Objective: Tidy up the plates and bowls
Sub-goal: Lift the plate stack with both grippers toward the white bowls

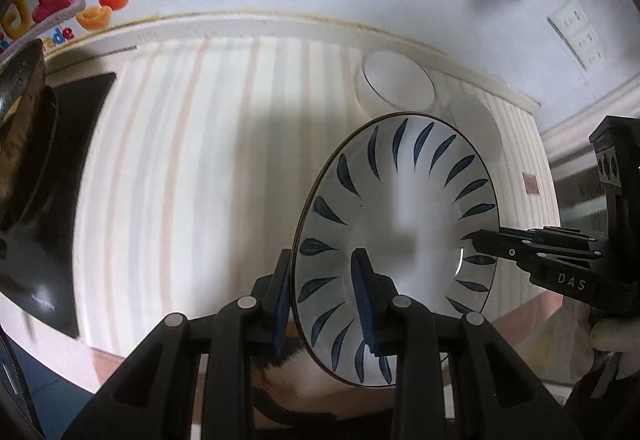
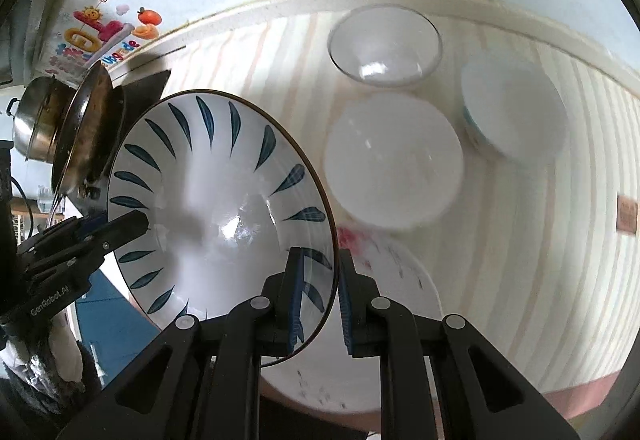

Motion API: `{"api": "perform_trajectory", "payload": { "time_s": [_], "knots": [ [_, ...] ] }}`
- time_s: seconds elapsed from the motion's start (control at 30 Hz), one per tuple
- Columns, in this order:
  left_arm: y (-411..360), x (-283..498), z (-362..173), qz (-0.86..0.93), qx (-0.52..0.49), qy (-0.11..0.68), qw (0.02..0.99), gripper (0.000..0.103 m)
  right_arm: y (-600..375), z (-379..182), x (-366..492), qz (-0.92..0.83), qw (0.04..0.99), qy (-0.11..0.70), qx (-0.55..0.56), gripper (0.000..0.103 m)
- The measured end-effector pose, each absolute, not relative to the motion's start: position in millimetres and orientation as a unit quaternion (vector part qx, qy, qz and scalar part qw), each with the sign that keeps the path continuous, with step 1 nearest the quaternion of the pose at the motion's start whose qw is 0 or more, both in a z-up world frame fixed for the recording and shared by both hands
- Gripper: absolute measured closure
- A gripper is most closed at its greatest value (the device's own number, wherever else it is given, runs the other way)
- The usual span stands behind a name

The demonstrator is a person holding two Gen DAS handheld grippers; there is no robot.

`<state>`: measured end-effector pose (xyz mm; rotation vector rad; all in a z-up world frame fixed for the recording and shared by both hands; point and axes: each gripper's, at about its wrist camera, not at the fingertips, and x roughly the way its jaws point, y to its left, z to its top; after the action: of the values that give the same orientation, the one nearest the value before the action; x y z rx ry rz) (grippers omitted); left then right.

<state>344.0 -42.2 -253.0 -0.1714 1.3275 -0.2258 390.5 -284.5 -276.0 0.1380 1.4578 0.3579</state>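
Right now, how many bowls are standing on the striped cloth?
3: a clear glass bowl at the back, a white bowl in front of it, and a white bowl with blue trim to the right. The held plate may hide others.

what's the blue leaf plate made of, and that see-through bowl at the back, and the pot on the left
Blue leaf plate: probably glazed ceramic, glossy, with sharp highlights in its well and a thin dark rim.
See-through bowl: clear glass or perhaps plastic; the striped cloth shows through it.
Pot: looks like polished stainless steel, silvery with mirror-like reflections.
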Motion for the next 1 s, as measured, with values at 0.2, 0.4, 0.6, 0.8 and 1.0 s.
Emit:
{"api": "perform_trajectory", "payload": {
  "time_s": [0.2, 0.4, 0.6, 0.8, 1.0],
  "knots": [
    [-66.9, 326.6, -273.0, -0.108, -0.068, 0.633, 0.764, 0.077, -306.3, -297.3, 361.1, 0.159, 0.718, 0.673, 0.075, 0.085],
    [-83.6, 317.1, -300.4, -0.104, -0.058, 0.654, 0.747, 0.077, -320.2, -321.4, 346.0, 0.153, 0.706, 0.687, 0.078, 0.085],
    [-98.0, 313.3, -319.8, -0.105, -0.049, 0.669, 0.734, 0.077, -329.3, -343.5, 341.6, 0.145, 0.697, 0.698, 0.083, 0.085],
    [-105.9, 313.3, -332.0, -0.107, -0.036, 0.682, 0.723, 0.077, -332.8, -361.8, 337.4, 0.139, 0.69, 0.705, 0.087, 0.085],
    [-108.8, 311.3, -339.0, -0.105, -0.031, 0.688, 0.717, 0.077, -335.9, -370.2, 335.9, 0.139, 0.686, 0.709, 0.091, 0.085]
  ]
}}
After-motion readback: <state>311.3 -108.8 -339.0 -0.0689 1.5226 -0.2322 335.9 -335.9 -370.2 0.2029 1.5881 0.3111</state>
